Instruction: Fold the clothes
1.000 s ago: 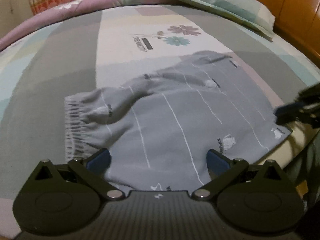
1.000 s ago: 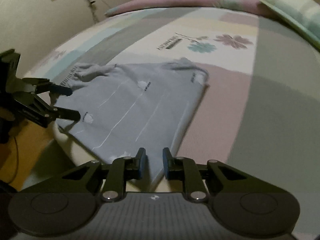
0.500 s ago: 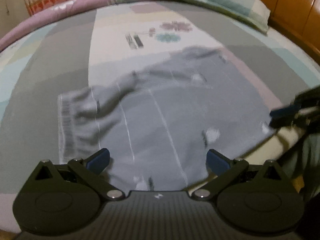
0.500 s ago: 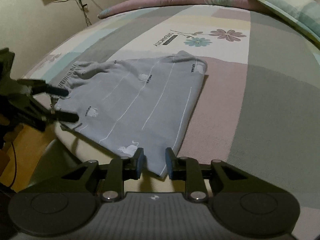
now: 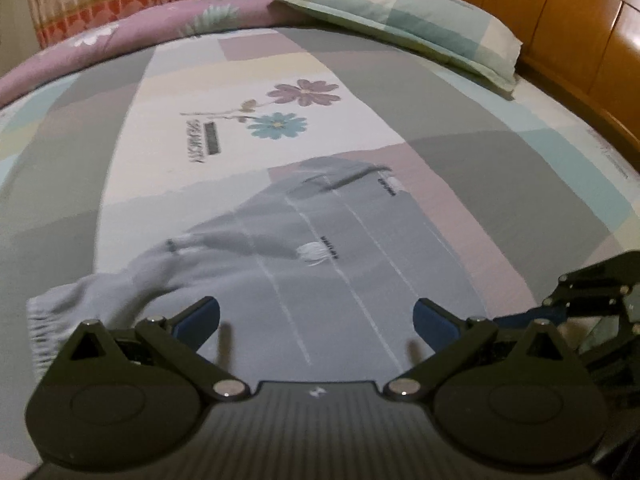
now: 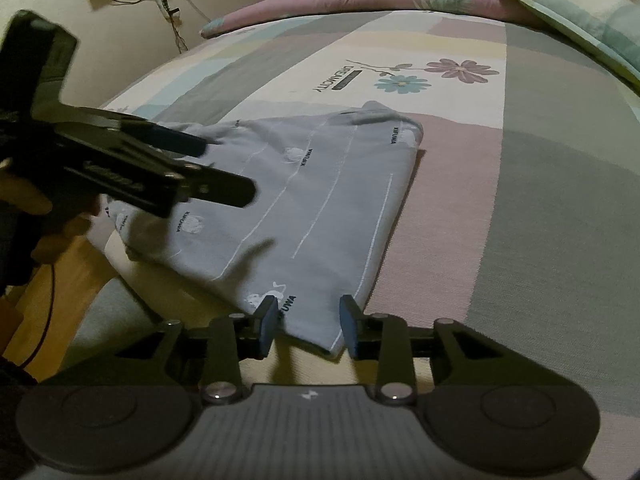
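A grey garment [image 6: 320, 200] with thin white lines and small prints lies flat on the patchwork bedsheet [image 6: 540, 200], near the bed's front edge. Its gathered waistband [image 5: 44, 320] lies at the left in the left wrist view. My right gripper [image 6: 308, 320] is at the garment's near corner. Its jaws are opening, the corner lies loose between them and the pads do not press on it. My left gripper [image 5: 316, 320] hovers wide open over the garment [image 5: 340, 260], holding nothing. It shows in the right wrist view as the left gripper [image 6: 224, 168] above the cloth's left part, held by a hand [image 6: 40, 208].
A checked pillow [image 5: 420, 28] and a wooden headboard [image 5: 560, 20] are at the far right. A rolled purple quilt [image 5: 140, 28] lies along the far side. The bed's edge drops to a wooden floor [image 6: 52, 300] at the left, where a cable hangs.
My left gripper has moved in from the garment's left edge to over its middle. The right jaws have widened and let go of the near corner, which now lies flat.
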